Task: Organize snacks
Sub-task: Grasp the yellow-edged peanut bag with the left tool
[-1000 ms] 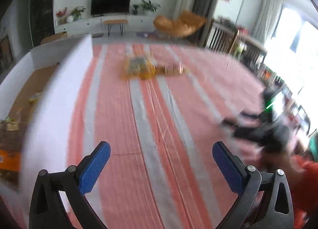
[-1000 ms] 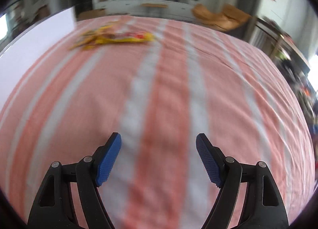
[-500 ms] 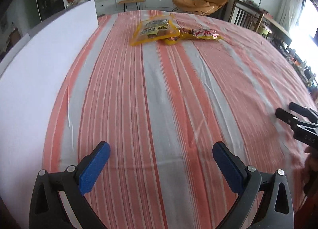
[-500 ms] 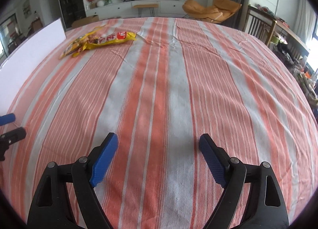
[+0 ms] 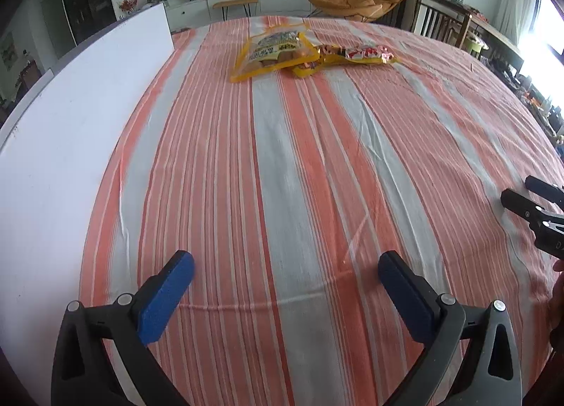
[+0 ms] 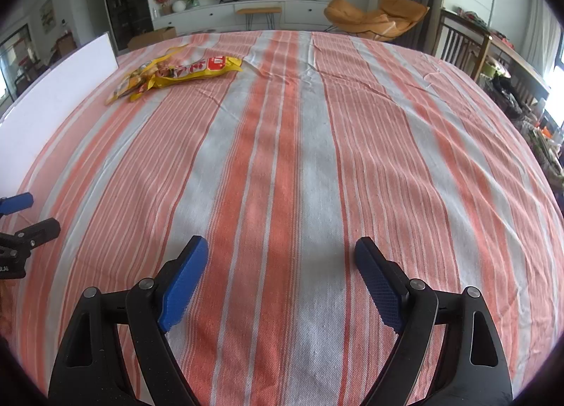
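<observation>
Two snack packs lie at the far end of the tabletop: a clear-windowed yellow plastic pouch of snacks and, touching its right edge, a long yellow-and-red foil wrapper. In the right wrist view the same pair sits far to the left, the long wrapper overlapping the pouch. They rest on an orange-and-grey striped tablecloth, otherwise bare as far as both views show. A tall white box wall runs along the left edge of the cloth; its inside is hidden here, so what it already holds cannot be told.

The left gripper hovers low over the near end of the cloth, its blue-padded fingers spread wide with nothing between them. The right gripper is likewise wide apart and empty, well short of the snacks.

Judging by this, two packs are left to collect, neither yet reached, and the white box looks the likely destination.
</observation>
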`<state>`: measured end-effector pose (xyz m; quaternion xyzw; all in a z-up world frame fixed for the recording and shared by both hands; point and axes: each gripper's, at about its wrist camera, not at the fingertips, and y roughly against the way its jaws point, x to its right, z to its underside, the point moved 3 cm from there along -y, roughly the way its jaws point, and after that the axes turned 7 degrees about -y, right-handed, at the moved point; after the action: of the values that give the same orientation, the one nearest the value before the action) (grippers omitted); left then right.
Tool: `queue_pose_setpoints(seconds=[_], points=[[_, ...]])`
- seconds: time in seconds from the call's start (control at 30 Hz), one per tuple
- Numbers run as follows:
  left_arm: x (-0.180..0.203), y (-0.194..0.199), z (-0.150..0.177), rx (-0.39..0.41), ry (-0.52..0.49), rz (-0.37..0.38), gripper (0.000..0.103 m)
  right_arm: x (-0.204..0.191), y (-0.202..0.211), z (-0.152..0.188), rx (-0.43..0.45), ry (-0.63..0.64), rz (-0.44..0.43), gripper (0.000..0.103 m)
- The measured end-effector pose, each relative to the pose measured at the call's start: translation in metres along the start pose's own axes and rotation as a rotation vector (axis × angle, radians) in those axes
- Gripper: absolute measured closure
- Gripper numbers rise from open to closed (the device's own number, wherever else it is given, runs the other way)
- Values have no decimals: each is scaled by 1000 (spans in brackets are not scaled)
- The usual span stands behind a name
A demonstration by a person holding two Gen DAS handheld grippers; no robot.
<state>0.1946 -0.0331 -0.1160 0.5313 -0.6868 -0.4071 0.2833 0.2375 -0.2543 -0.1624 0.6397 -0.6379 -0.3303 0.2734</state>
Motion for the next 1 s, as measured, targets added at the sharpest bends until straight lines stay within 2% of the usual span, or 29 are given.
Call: queue_pose_setpoints(seconds=[0.07,0.1,0.17,0.3,0.4,0.53,0.6,0.63,0.67,0.73,0.77,0.83,0.9,0.97,1.0], points=[[0,-2,-8,-44,-11,38,0,-1,0,0,0,0,-2,15],[-3,-1,-20,-33,-3,83,0,-1,0,0,0,0,-3,15],[-11,2,-45,-6,18,112,0,-2,-1,0,-1,0,-4,15],[-38,-14,-127,13,92,163,0,-2,0,2,0,1,-7,14],[-62,-50,-183,-13,181,113,0,-3,0,2,1,0,-7,14],[-74,-95,-214,-55,234,62,0,-2,0,2,1,0,-9,14],[-72,-109,-217,-71,222,44,1,-2,0,3,1,0,-9,14],[-69,-115,-217,-72,208,59,3,-3,0,2,1,0,-10,13],[-67,-116,-217,-53,205,89,24,-2,0,3,1,0,-9,13],[-60,-109,-215,-11,209,120,50,-2,0,3,1,0,-9,13],[-52,-105,-213,-8,201,145,57,-2,0,3,1,0,-9,13],[-30,-97,-209,-6,140,187,62,-3,0,3,1,0,-8,13],[1,-85,-199,-3,67,248,62,-3,0,3,1,1,-8,13],[39,-67,-172,-19,-9,334,63,-2,0,3,1,2,-9,13],[47,-59,-162,-20,-18,348,63,-2,0,3,1,2,-9,13]])
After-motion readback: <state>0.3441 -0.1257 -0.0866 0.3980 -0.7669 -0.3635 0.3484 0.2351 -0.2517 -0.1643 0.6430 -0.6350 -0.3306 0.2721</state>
